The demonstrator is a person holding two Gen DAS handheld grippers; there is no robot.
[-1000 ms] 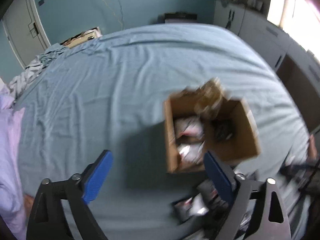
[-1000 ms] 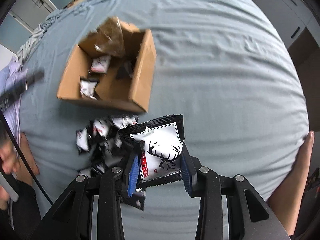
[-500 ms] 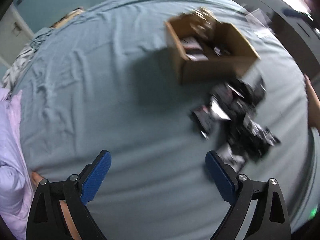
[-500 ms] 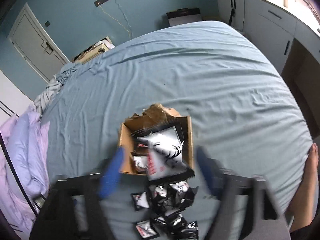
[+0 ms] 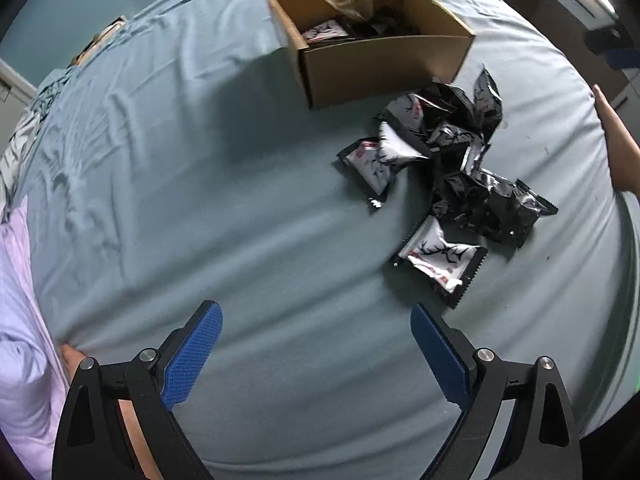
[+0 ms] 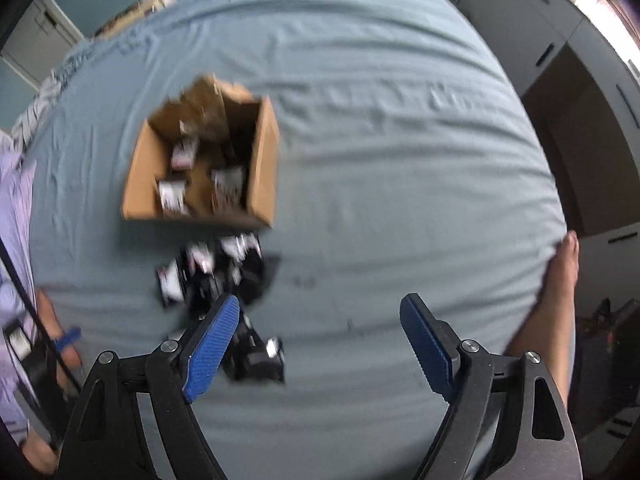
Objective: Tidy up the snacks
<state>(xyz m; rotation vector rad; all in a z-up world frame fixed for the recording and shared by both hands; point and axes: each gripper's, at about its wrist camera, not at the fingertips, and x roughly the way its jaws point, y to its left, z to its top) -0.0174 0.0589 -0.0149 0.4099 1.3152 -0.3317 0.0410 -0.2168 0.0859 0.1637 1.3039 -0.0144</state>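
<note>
An open cardboard box (image 5: 384,60) stands on the blue bed and holds a few black-and-white snack packets (image 5: 324,32). A pile of several such packets (image 5: 452,160) lies just in front of it; one packet (image 5: 440,258) lies nearest me. My left gripper (image 5: 316,350) is open and empty, low over the sheet, short of the pile. In the blurred right wrist view, my right gripper (image 6: 320,342) is open and empty, above the bed to the right of the pile (image 6: 216,276), with the box (image 6: 256,176) farther off.
The blue sheet (image 5: 200,184) covers the whole bed. A lilac duvet (image 5: 16,320) lies at the left edge. Grey cabinets (image 6: 560,52) stand to the right of the bed. The person's forearm (image 6: 548,304) rests at the bed's right edge.
My right gripper carried a packet over the box, let it go and opened; it now sits back and empty. My left gripper swung down toward the pile and stayed open.
</note>
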